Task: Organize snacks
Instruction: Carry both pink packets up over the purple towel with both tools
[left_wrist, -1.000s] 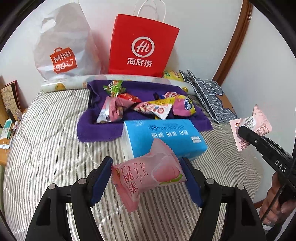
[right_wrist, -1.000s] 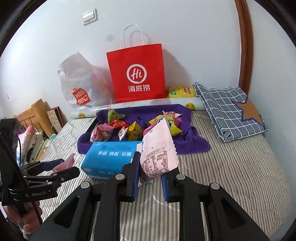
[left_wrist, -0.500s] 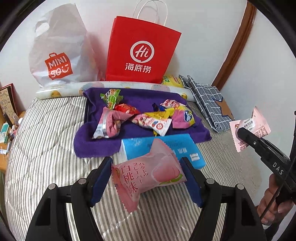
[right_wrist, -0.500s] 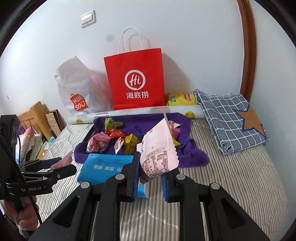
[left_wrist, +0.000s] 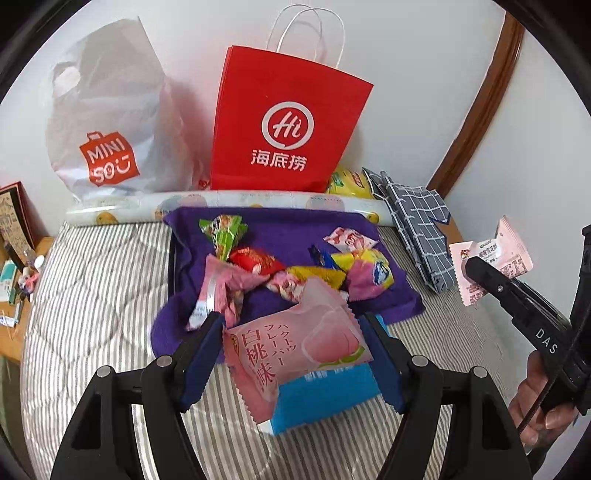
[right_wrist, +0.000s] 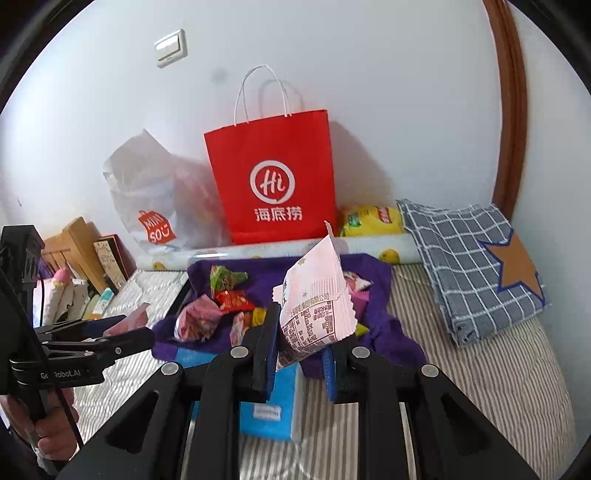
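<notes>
My left gripper (left_wrist: 291, 358) is shut on a pink peach snack packet (left_wrist: 295, 343), held in the air above a blue tissue pack (left_wrist: 325, 398). My right gripper (right_wrist: 301, 354) is shut on a pale pink snack packet (right_wrist: 314, 310) with printed text, also lifted off the bed. That right gripper (left_wrist: 476, 269) with its packet (left_wrist: 491, 258) shows at the right edge of the left wrist view. Several loose snacks (left_wrist: 295, 266) lie on a purple towel (left_wrist: 280, 225) ahead. A red paper bag (left_wrist: 284, 125) stands behind the towel.
A white Miniso plastic bag (left_wrist: 110, 122) leans on the wall left of the red bag. A patterned roll (left_wrist: 229, 203) lies behind the towel. A checked blue cloth (right_wrist: 476, 266) lies at the right. A wooden side table (left_wrist: 22, 258) borders the striped bed (left_wrist: 92, 295).
Both grippers have moved forward and a little up toward the purple towel, each still holding its packet. The blue tissue pack now sits lower, under the grippers.
</notes>
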